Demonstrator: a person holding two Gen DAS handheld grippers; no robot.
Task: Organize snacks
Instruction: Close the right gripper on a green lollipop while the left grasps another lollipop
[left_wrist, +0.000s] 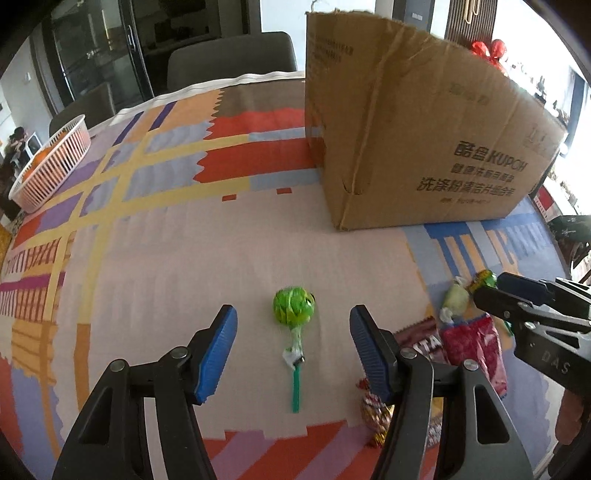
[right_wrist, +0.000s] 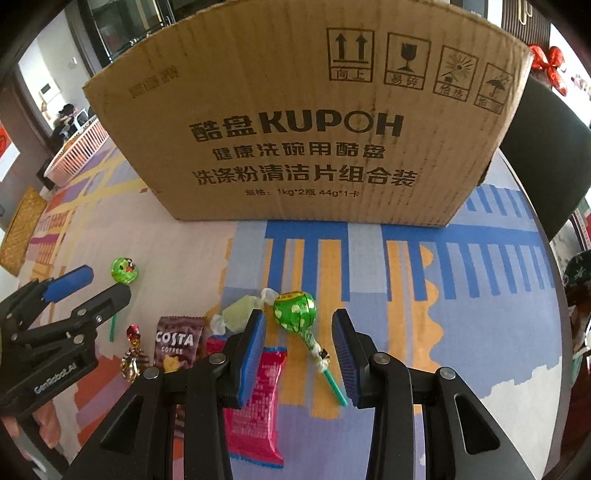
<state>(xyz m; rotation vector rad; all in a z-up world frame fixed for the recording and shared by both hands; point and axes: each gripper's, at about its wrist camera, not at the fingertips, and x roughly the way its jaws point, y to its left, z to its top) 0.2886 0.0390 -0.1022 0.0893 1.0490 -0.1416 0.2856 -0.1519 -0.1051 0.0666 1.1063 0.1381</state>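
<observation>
A green lollipop (left_wrist: 293, 306) lies on the patterned tablecloth, stick toward me, between the blue pads of my left gripper (left_wrist: 293, 312), which stands open just above it without touching. A second green lollipop (right_wrist: 293, 312) lies between the fingers of my right gripper (right_wrist: 298, 319), also open with gaps on both sides. Each gripper shows in the other's view: the right gripper (left_wrist: 493, 291) at the right edge, the left gripper (right_wrist: 98, 286) at the left. Behind both stands a large open cardboard box (right_wrist: 295, 129).
Between the two grippers lie a pale green wrapped candy (right_wrist: 240, 314), a brown COSTA packet (right_wrist: 179, 345), a red packet (right_wrist: 258, 402) and a gold-wrapped sweet (right_wrist: 133, 354). A white basket (left_wrist: 51, 162) sits at the table's far left corner. Dark chairs stand behind the table.
</observation>
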